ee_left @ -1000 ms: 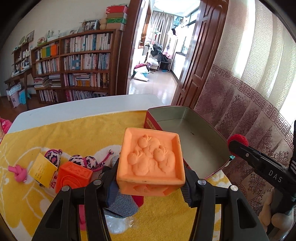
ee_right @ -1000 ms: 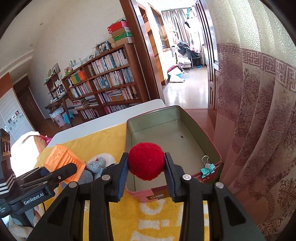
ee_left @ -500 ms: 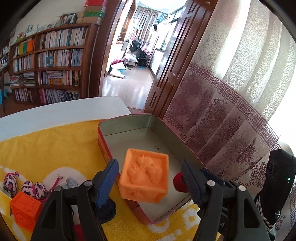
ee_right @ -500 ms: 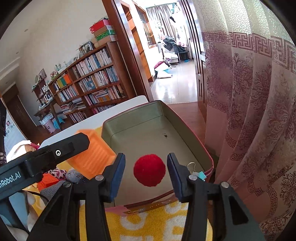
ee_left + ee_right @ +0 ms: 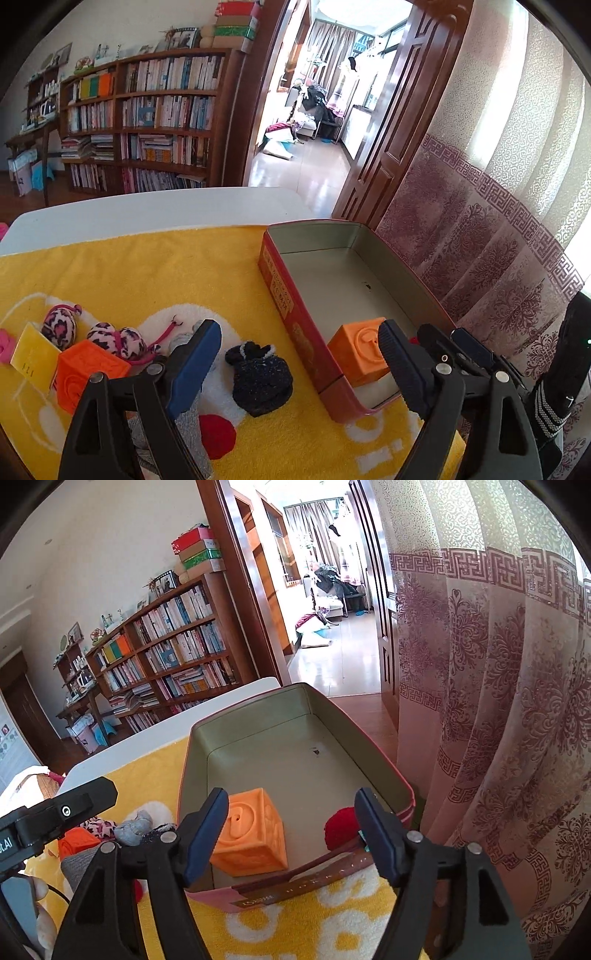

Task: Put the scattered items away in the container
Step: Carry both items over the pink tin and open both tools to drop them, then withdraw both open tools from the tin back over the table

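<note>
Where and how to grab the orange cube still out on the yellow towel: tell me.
Take the orange cube on the towel by two opposite flat side faces, coming from above. It sits upright; the yellow card and leopard-print toys crowd its far sides, so the top approach looks clearest.

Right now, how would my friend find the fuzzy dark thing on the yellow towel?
Start at the red tin box on the yellow towel. Just outside its long red wall, on the white patch of the towel, sits the small dark knitted pouch. It is the only near-black, fluffy item; its neighbours are an orange cube and pink leopard-print balls.
</note>
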`<state>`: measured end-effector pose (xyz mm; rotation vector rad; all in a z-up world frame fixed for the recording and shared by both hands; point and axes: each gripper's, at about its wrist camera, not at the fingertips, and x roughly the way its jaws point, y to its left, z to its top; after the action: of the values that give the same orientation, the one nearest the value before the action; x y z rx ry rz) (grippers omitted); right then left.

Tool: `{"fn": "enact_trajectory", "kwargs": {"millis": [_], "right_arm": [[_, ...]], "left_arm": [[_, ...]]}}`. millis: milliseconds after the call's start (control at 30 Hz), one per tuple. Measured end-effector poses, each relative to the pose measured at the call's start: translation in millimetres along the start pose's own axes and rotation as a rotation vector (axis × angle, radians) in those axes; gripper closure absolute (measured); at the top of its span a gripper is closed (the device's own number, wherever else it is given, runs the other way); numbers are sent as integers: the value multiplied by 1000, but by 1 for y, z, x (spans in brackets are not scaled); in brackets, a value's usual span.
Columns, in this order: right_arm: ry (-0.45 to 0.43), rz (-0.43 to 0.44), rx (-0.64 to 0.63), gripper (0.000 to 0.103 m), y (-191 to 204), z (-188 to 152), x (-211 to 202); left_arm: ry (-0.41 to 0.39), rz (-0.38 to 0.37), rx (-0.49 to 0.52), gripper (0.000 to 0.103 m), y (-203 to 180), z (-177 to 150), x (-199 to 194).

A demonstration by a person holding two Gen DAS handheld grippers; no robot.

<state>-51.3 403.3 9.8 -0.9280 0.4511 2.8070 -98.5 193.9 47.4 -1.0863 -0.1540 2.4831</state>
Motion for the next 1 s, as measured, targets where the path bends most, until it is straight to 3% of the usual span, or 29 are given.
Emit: {"fn": "enact_trajectory", "kwargs": {"millis": [733,1000], "right_arm": [[-106,-44,-149,26,36,-17,-4],[-94,-66,-155,26,44,-14,-3]], "left_arm": [[-88,155,-265,14,150,-47,-79],[-113,219,-320,14,194,-61,-103]]}}
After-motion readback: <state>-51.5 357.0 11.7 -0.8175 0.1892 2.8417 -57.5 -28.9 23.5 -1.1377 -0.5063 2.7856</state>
